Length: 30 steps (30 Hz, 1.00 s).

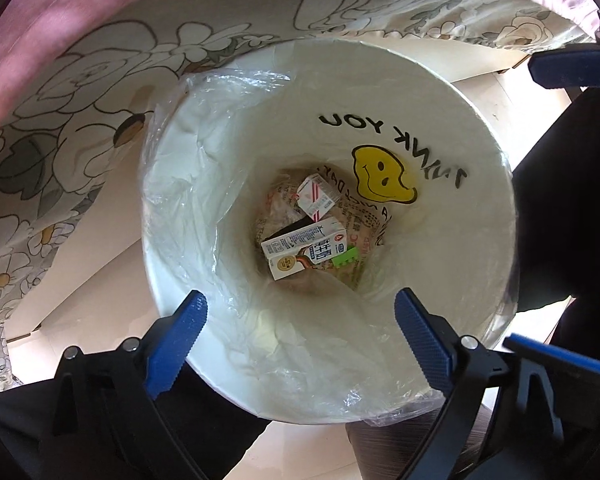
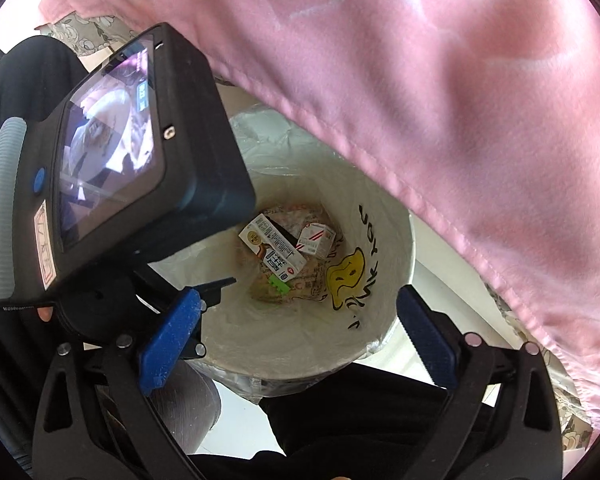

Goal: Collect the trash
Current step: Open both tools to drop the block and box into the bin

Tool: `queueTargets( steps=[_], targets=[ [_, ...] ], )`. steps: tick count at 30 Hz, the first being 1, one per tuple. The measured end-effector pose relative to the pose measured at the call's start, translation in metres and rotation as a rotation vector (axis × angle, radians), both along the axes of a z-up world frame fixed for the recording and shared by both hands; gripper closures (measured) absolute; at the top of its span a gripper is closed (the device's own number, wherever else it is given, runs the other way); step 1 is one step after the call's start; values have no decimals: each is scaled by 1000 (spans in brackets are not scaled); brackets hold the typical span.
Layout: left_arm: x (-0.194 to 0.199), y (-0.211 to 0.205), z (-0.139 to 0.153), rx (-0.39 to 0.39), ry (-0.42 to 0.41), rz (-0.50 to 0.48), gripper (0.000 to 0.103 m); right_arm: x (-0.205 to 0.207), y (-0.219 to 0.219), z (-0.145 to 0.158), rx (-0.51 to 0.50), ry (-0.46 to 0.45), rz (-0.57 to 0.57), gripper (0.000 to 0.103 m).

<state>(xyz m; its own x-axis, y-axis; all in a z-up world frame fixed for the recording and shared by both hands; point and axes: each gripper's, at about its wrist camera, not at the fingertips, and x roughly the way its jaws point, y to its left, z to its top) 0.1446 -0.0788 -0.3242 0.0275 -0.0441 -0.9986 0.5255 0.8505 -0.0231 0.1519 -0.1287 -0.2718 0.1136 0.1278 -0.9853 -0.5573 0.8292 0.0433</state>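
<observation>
both grippers share one build: black forked arms with round silver screws, tipped by blue ribbed pads [image 1: 180, 344]. the left gripper [image 2: 112, 184] carries a black camera block with a screen, grey corrugated grip and blue button.

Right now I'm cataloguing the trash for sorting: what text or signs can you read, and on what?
"THANK YOU", partly readable, beside a yellow smiley face: printed on the plastic bag liner of the bin.
Milk carton: Chinese characters, too small to read.
Striped small box: print unreadable.
Paper under them: blurred.
</observation>
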Motion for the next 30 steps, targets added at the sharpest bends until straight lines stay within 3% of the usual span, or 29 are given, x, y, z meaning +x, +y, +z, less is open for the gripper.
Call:
queueTargets(
  steps=[18, 30],
  targets=[
    [-2, 7, 26, -12, -67, 8, 7, -6, -8, 3, 4, -24, 1, 7],
    [-10, 15, 60, -47, -135, 33, 7, -20, -24, 31, 77, -95, -26, 7]
  ],
)
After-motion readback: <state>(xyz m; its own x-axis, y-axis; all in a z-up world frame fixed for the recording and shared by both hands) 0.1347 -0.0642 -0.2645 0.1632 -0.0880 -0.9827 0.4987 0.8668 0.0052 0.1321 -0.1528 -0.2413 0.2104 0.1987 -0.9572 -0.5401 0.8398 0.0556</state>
